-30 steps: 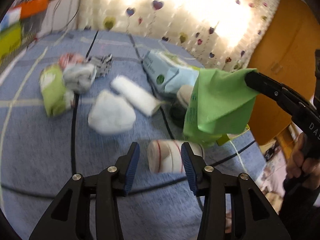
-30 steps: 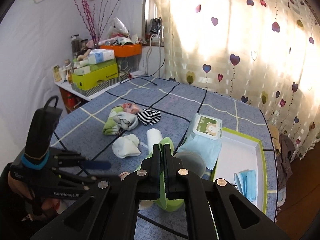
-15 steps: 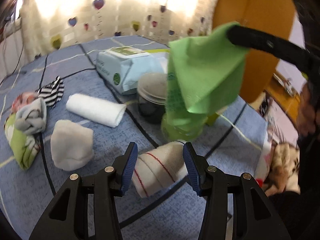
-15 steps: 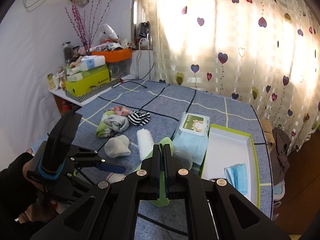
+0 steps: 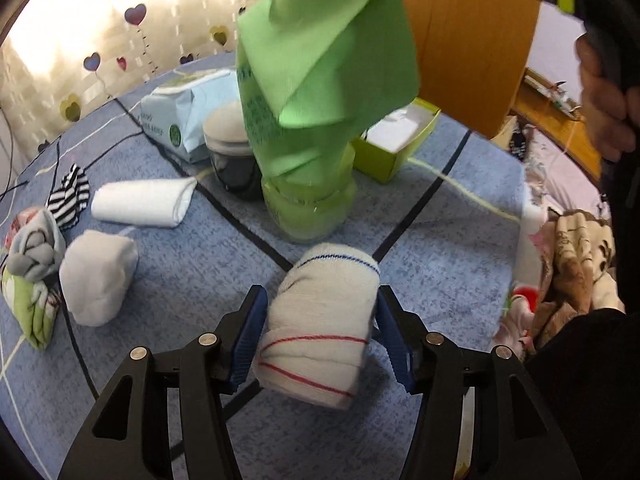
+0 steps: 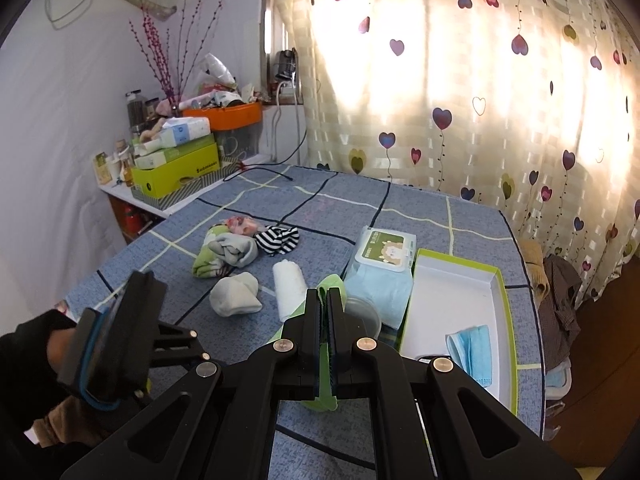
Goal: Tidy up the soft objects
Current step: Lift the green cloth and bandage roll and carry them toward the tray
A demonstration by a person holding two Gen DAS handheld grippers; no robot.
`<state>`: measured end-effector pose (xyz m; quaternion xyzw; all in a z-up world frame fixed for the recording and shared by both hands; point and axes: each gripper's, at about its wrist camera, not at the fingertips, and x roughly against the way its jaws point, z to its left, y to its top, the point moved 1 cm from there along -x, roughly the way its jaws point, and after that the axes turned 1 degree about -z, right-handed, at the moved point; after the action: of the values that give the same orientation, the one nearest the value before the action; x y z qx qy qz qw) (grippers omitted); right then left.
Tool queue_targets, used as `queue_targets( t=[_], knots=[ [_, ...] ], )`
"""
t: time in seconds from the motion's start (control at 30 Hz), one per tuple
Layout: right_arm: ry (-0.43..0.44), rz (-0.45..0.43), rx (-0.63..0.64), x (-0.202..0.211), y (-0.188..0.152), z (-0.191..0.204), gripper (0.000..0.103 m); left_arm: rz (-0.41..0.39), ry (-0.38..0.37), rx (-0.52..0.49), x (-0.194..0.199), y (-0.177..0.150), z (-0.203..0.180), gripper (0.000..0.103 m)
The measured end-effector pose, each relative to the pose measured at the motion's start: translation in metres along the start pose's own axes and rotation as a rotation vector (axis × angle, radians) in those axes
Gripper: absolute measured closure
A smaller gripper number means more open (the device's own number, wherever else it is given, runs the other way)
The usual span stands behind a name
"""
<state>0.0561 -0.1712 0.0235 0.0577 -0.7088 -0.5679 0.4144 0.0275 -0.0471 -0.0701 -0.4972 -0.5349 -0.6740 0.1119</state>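
The rolled white sock with red and blue stripes lies on the blue checked surface, between the blue pads of the left claw, which is spread wide around it. The right claw is pressed closed on a green cloth hanging above a green translucent jar.
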Motion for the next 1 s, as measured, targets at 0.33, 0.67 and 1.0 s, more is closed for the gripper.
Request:
queue_targets(
  t=[0.33,0.67,1.0],
  knots=[
    [0.003,-0.024,-0.034,0.011,-0.005,-0.012,0.100,-0.062,0.079,0.199,0.015,-0.018,0.005,0.055],
    [-0.022,-0.053,-0.076,0.021,-0.004,-0.034,0.099,-0.175,0.067,0.314,0.050,0.005,0.010,0.055],
    [-0.059,-0.078,-0.100,0.032,-0.003,-0.055,0.099,-0.239,0.060,0.384,0.069,0.036,0.019,0.055]
  ],
)
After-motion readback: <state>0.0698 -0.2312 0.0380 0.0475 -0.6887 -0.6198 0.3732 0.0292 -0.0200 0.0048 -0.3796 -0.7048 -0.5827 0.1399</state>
